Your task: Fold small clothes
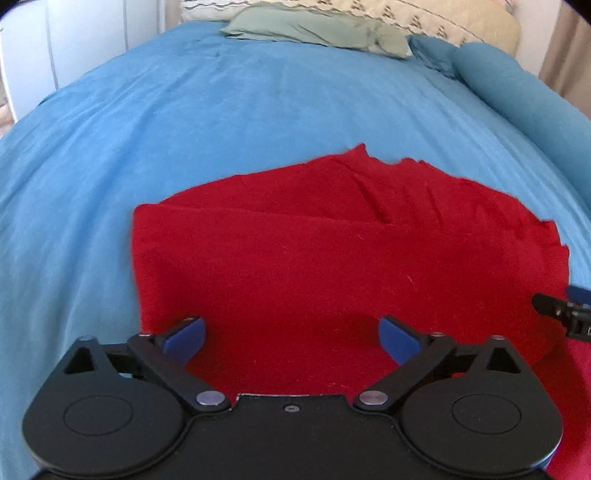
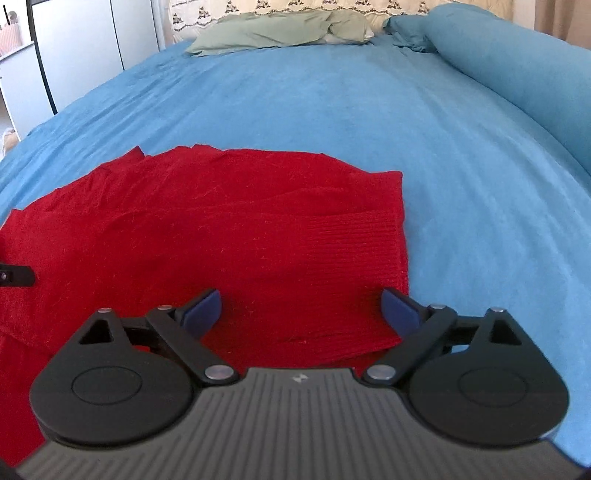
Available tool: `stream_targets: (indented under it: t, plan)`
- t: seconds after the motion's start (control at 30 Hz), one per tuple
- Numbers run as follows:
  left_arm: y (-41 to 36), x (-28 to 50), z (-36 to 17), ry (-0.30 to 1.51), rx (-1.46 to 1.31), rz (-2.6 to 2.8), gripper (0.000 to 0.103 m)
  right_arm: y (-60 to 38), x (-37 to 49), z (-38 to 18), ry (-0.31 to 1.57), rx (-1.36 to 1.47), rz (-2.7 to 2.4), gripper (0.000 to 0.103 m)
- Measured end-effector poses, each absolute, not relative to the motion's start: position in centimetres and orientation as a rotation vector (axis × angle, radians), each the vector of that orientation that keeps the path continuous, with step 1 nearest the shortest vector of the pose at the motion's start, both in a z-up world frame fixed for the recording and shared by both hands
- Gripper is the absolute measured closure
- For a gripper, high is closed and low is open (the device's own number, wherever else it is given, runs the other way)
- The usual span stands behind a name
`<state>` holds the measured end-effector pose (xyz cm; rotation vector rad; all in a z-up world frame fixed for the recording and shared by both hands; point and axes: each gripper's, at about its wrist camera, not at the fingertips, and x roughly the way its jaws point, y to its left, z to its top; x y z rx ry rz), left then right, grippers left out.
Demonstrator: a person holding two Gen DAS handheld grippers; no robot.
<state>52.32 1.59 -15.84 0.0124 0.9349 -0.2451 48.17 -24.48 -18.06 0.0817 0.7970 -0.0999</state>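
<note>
The right claw (image 2: 301, 314) stood wide open over a red knit garment (image 2: 221, 236) lying folded on the blue bed (image 2: 332, 110), nothing between its blue pads (image 2: 205, 308). A green pillow (image 2: 273, 33) lay far off.

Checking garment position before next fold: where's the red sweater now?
The red sweater lies flat on the blue bedspread, near edge under both open grippers: left gripper by its left side, right gripper by its ribbed right edge.

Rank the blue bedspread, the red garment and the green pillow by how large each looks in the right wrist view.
1. Blue bedspread, filling most of the view.
2. Red garment, lying close to the camera, which inflates it.
3. Green pillow, smallest, but it lies far off at the head of the bed, so its true size against the garment is unsure.
</note>
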Motion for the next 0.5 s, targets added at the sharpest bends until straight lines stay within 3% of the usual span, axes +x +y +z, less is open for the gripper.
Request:
stream_targets:
  t: [0.23, 0.5]
  plan:
    - [1.5, 51.5, -13.8, 0.889, 0.006, -0.208, 0.0, -25.1, 48.7, -17.3, 0.814, 0.063, -0.082, 0.0]
    - [2.1, 48.2, -7.4, 0.839, 0.088, -0.147, 0.0, -26.0, 46.1, -11.4, 0.726, 0.1, -0.054, 0.0]
